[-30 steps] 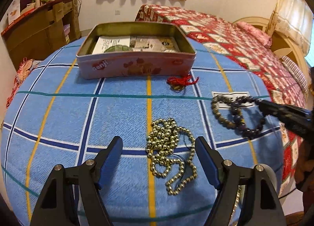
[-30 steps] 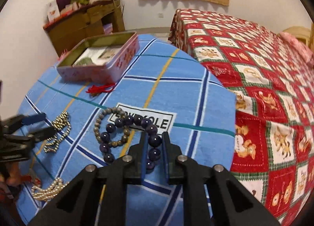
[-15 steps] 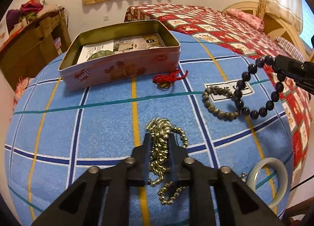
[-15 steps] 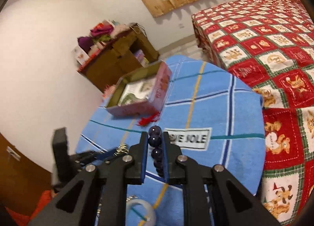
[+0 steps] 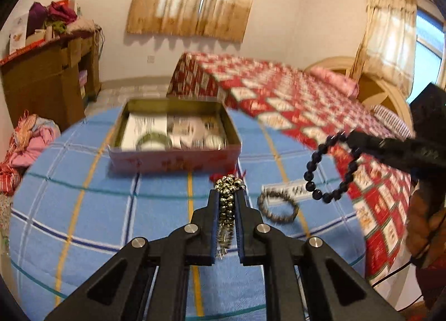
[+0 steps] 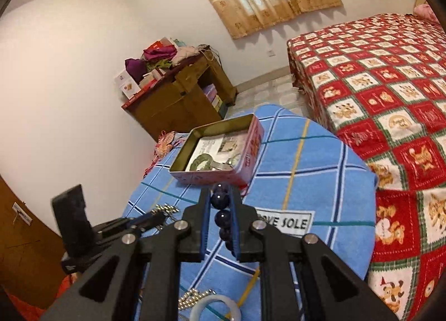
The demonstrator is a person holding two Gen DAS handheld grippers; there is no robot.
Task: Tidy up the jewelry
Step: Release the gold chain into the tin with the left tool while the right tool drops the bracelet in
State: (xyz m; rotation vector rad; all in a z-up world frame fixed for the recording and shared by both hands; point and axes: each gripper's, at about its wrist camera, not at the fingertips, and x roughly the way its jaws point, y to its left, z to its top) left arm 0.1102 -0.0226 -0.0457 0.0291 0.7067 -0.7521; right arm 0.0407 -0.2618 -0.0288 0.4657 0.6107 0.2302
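The left gripper (image 5: 227, 201) has its jaws closing on a silver bead chain (image 5: 226, 204). The beads are pressed between the two fingers, a small bunch of them stands out past the tips, and the rest hangs down below the fingers, above the blue checked cloth (image 5: 83, 209).

The right gripper (image 6: 220, 204) is closed on a dark bead bracelet (image 6: 221, 216). In its own view the round dark beads sit in a row between the pads. In the left view the same bracelet (image 5: 331, 170) hangs as an open loop from the tip of that gripper, in the air above the cloth and well apart from it.

On the cloth, near the white label, lies a brown bead bracelet (image 5: 277, 208). The label (image 6: 287, 222) has black letters; I can read "SOLE" and before it some letters like "OVE", the first part is hidden by the gripper.

Behind, on the same cloth, stands an open pink tin box (image 6: 251, 151). Inside it lie a printed paper and a green ring (image 6: 202, 162); the writing on the side of the tin is too blurred to read. Just in front of the tin there is a red cord (image 5: 223, 174), mostly hidden behind the chain.

At the bottom of the right view a pale bangle (image 6: 214, 309) lies touching another silver bead chain (image 6: 195, 297).
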